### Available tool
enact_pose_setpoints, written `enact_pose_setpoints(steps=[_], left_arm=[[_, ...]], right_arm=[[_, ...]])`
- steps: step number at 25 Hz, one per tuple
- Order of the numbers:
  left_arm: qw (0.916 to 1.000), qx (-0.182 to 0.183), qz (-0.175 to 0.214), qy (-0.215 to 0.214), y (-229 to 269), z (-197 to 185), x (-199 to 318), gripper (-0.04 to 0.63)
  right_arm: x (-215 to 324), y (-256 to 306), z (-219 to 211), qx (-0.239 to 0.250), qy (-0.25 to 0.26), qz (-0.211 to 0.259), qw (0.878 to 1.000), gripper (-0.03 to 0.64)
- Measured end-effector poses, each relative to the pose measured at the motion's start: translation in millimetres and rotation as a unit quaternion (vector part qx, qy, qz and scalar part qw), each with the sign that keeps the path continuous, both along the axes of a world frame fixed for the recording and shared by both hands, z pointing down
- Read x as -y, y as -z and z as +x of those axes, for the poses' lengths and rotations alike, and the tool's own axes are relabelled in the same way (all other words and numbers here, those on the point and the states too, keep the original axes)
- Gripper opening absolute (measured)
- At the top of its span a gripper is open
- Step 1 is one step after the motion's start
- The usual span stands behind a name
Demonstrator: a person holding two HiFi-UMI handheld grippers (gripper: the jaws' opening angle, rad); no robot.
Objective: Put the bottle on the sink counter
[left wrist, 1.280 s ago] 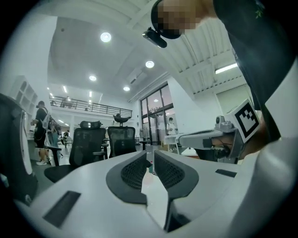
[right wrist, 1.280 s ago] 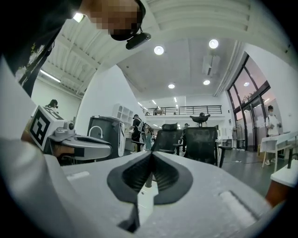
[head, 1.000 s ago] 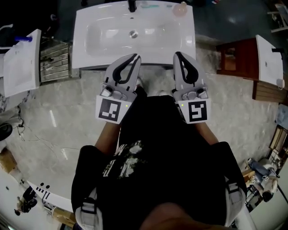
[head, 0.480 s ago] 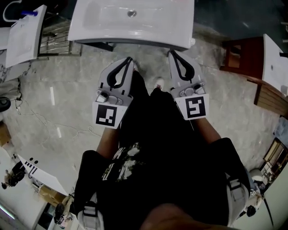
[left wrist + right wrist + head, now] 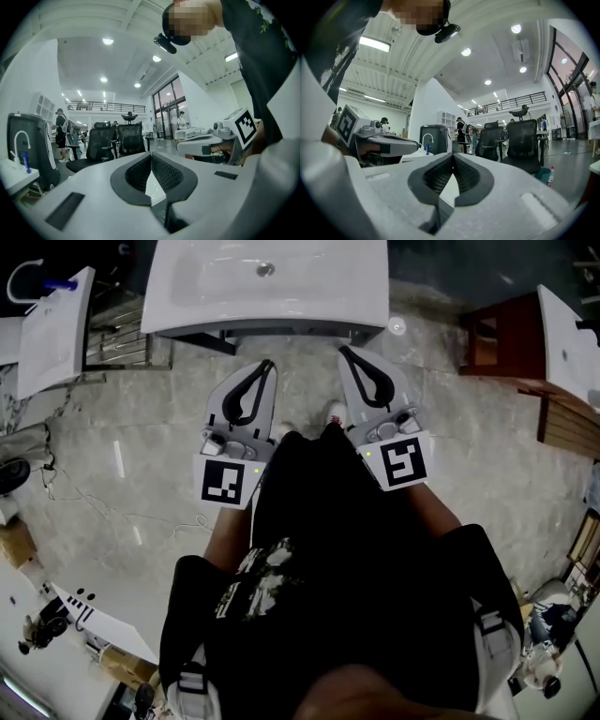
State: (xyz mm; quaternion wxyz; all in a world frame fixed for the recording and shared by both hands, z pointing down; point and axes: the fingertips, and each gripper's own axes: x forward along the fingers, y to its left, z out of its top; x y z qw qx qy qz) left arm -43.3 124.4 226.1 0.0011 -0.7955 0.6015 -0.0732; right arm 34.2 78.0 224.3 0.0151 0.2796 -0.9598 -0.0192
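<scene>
Since left tongs [image 5: 265, 364] and right tongs [image 5: 345, 352] are pressed together, empty, probably idle; next move: locate a bottle, none visible near the washbasin [image 5: 366, 287] at frame top.

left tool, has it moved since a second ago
Yes. The left tool has drawn back from the sink: its tip overlapped the sink's front edge, now floor shows between them.

White sink [image 5: 366, 296], perhaps marbled grey floor [image 5: 141, 456]

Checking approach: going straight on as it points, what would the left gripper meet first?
Seen from the head, the left gripper points at the white sink's front edge; its own view shows office chairs ahead, so it may pass above.
</scene>
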Motion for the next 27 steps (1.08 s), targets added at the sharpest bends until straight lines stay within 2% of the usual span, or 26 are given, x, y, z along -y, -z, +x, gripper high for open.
enact_pose_setpoints(steps=[5, 8, 11, 16, 27], left_arm=[[0.9999, 0.01, 0.0, -0.012, 5.5, -20.9, -17.8, 0.021], [0.9997, 0.007, 0.006, -0.024, 7.9, -37.3, -30.9, 0.021], [0.9994, 0.003, 0.008, -0.033, 4.4, -51.2, -45.1, 0.021], [0.9988, -0.012, 0.006, -0.046, 1.2, -60.2, -71.7, 0.021], [0.9978, 0.006, -0.003, -0.065, -15.0, -81.7, -113.3, 0.021]], right_arm=[[-22.8, -0.9, -12.2, -0.013, -0.021, -0.009, 1.0, -0.006], [-39.8, 1.7, -30.6, -0.026, -0.023, 0.003, 0.999, -0.006], [-55.8, 7.0, -49.4, -0.017, -0.031, 0.013, 0.999, -0.006], [-85.0, 2.1, -61.2, -0.027, -0.042, 0.012, 0.999, -0.005], [-126.8, -15.5, -86.1, -0.031, -0.056, 0.0, 0.998, -0.006]])
